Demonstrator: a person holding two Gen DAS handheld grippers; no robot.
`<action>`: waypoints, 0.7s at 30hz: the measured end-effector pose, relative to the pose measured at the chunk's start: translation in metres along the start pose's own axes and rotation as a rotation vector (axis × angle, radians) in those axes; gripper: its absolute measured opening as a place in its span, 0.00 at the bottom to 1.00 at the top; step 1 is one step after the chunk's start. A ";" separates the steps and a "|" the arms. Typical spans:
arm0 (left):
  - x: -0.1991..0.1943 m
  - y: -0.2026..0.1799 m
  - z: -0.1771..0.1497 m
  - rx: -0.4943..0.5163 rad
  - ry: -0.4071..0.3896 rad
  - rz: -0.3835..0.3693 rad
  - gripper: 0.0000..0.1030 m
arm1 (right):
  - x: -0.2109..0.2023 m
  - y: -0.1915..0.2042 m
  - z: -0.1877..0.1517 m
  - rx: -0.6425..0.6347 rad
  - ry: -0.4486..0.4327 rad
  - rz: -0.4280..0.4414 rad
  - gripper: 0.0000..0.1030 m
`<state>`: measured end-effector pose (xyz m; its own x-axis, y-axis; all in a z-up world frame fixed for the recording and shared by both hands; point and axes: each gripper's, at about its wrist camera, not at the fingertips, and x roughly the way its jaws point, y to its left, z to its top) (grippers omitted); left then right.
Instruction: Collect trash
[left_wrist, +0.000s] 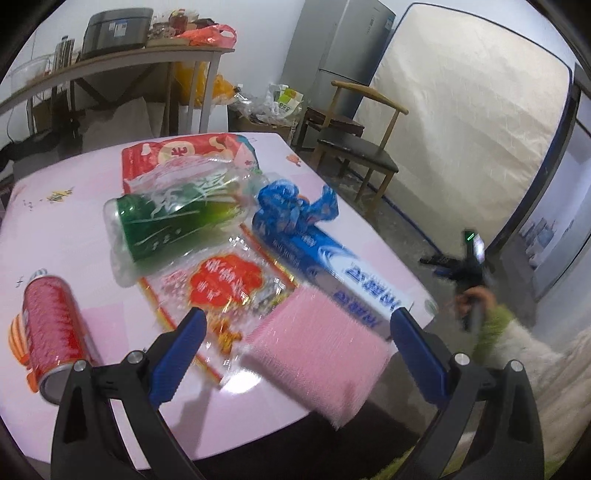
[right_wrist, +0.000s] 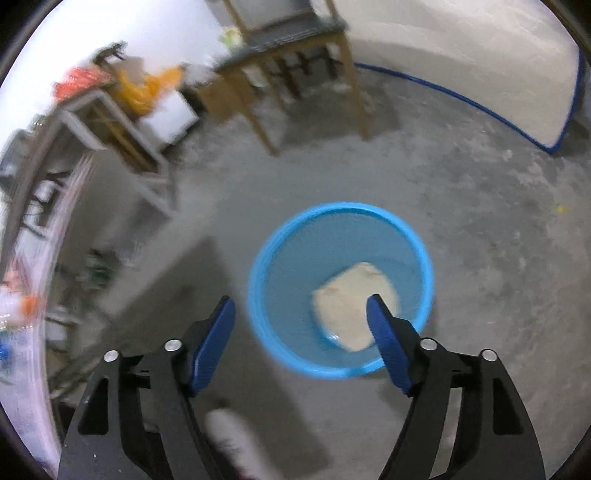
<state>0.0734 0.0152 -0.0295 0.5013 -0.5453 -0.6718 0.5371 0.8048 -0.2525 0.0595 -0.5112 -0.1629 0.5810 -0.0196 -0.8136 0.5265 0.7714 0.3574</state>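
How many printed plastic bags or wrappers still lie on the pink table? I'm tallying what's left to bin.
2. A red snack bag lies at the far side, partly under the green bottle; a clear red-label wrapper lies near the left gripper. Others may be hidden.

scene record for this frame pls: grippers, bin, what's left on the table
left gripper: open, over the table's near edge, a pink scrubbing pad between its fingers, pads not pressing
right gripper: open, nothing between the fingers, above the blue bin
bin: on the concrete floor, one pale crumpled piece inside
pink table: red can on its side, green-label plastic bottle on its side, blue-and-white box, snack wrapper, red bag
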 end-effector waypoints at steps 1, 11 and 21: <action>-0.001 0.000 -0.005 0.005 0.003 0.006 0.95 | -0.016 0.014 -0.004 -0.011 -0.006 0.042 0.71; -0.007 -0.003 -0.036 -0.047 -0.018 -0.048 0.95 | -0.115 0.154 -0.050 -0.272 0.006 0.468 0.71; 0.024 -0.005 -0.051 -0.154 0.044 -0.151 0.73 | -0.105 0.276 -0.115 -0.526 0.223 0.573 0.37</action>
<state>0.0481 0.0104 -0.0800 0.3909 -0.6541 -0.6475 0.4920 0.7431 -0.4537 0.0725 -0.2229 -0.0316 0.5056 0.5542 -0.6612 -0.2090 0.8223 0.5294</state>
